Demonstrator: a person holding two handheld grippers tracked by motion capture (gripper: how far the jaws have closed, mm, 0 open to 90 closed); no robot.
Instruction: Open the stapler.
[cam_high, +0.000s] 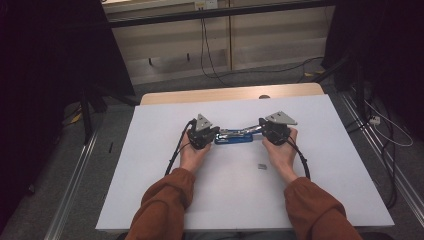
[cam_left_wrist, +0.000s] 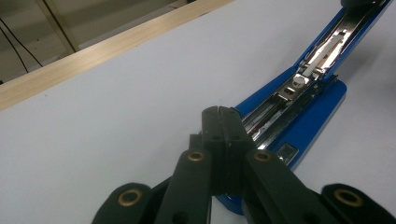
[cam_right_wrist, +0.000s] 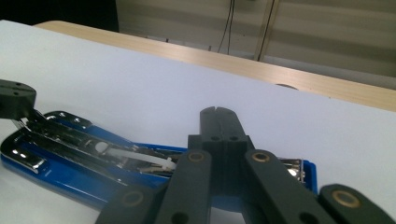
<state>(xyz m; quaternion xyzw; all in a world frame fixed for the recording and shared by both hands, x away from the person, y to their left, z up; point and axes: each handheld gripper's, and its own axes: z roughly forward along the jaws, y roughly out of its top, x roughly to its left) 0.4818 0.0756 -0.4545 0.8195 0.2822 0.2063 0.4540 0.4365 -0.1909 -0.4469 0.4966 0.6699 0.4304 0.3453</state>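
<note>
One white table (cam_high: 150, 165), wood edge along its far side. One blue stapler (cam_high: 234, 137) lies flat near the middle, opened out, its metal channel (cam_left_wrist: 299, 88) facing up. My two grippers flank it: left gripper (cam_left_wrist: 222, 112) at the stapler's left end, right gripper (cam_right_wrist: 218, 113) at its right end. Both pairs of my jaws are pressed together with nothing between them. One small grey piece (cam_high: 261, 166) lies on the table nearer me, right of centre.
</note>
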